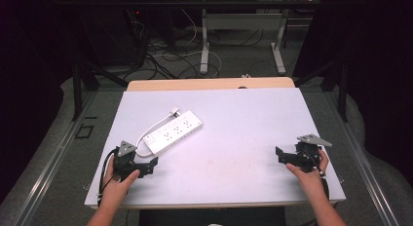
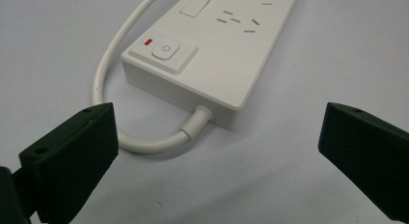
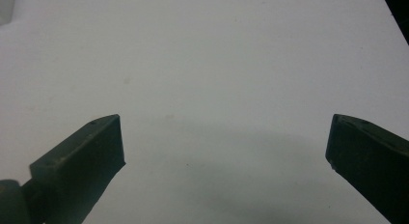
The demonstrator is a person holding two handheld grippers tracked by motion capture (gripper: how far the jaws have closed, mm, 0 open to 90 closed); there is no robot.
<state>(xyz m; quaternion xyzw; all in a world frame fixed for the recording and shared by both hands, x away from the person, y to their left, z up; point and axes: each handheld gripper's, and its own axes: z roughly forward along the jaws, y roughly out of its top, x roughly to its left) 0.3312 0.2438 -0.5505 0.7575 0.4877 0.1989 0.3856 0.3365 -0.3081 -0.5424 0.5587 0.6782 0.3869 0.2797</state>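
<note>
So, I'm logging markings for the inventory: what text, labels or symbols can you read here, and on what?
Power symbol, a circle with a stroke, no letters: on the switch of the white power strip.
Red indicator beside it: a plain mark, no text.
No words, brands or numbers are readable anywhere.

One white power strip (image 1: 174, 132) with one looped cord (image 2: 108, 74), one plug (image 1: 174, 110), one power button (image 2: 165, 51), two handheld grippers, one white surface (image 1: 234, 138)
</note>
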